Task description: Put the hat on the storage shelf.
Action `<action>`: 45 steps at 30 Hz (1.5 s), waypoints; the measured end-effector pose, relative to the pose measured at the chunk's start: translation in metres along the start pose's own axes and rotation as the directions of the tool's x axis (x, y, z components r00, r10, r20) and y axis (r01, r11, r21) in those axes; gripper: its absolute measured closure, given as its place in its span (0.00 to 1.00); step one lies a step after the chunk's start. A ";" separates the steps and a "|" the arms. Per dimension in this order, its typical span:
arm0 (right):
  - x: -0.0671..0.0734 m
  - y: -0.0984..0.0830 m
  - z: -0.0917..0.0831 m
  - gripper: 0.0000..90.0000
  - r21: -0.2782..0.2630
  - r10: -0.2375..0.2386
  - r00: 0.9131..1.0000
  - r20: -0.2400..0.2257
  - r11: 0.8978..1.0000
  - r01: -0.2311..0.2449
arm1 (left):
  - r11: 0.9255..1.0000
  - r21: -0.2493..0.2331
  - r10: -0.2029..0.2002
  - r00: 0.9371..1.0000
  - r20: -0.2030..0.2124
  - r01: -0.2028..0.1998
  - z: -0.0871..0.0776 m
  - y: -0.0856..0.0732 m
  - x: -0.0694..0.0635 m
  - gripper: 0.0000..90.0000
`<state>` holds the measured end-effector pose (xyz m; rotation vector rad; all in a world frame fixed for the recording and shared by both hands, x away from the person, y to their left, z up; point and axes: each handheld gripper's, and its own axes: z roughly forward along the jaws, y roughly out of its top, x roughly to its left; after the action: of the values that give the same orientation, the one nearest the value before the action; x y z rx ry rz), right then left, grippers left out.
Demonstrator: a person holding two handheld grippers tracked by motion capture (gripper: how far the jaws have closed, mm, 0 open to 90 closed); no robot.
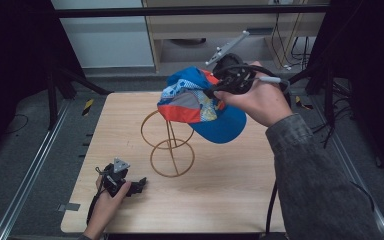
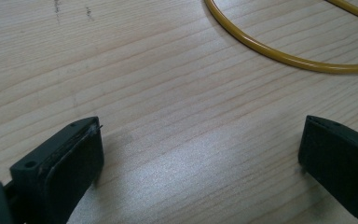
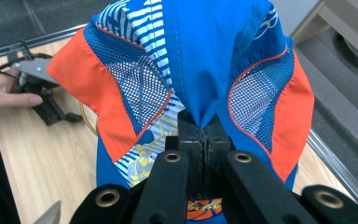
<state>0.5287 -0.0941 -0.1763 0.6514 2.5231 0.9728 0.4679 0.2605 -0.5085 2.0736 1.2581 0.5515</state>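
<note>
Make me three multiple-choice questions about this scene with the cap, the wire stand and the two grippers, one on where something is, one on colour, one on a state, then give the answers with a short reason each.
1. Where is the cap?
A. flat on the table
B. held up above the wire stand
C. on the floor

2. What colour is the wire stand?
A. yellow
B. white
C. green

3. How do the left gripper's jaws stand?
A. shut on the cap
B. shut on the stand
C. wide apart with nothing between them

Answers:
1. B, the high view shows the right gripper holding the cap up over the stand's top ring.
2. A, its rings and rods show yellow against the wooden table.
3. C, the left gripper view shows bare wood between the jaws of the left gripper.
</note>
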 end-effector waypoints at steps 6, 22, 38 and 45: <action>0.008 0.018 0.017 0.99 0.001 -0.027 1.000 -0.015 1.000 0.027 | 1.000 -0.003 -0.003 1.000 -0.002 0.003 0.000 0.000 0.000 0.00; 0.024 0.047 0.052 0.99 0.013 -0.064 0.996 -0.055 0.998 0.064 | 1.000 -0.003 -0.003 1.000 -0.002 0.003 0.000 0.000 0.000 0.00; 0.032 0.058 0.076 0.99 0.048 -0.088 0.994 -0.067 0.995 0.092 | 1.000 -0.005 -0.007 1.000 -0.001 0.007 0.000 0.000 -0.001 0.00; 0.035 0.061 0.082 0.99 0.056 -0.087 0.993 -0.074 0.994 0.091 | 1.000 -0.005 -0.005 1.000 -0.001 0.005 0.000 0.000 -0.002 0.00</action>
<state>0.5563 0.0082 -0.1973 0.5246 2.6286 0.9083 0.4673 0.2591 -0.5089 2.0656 1.2611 0.5524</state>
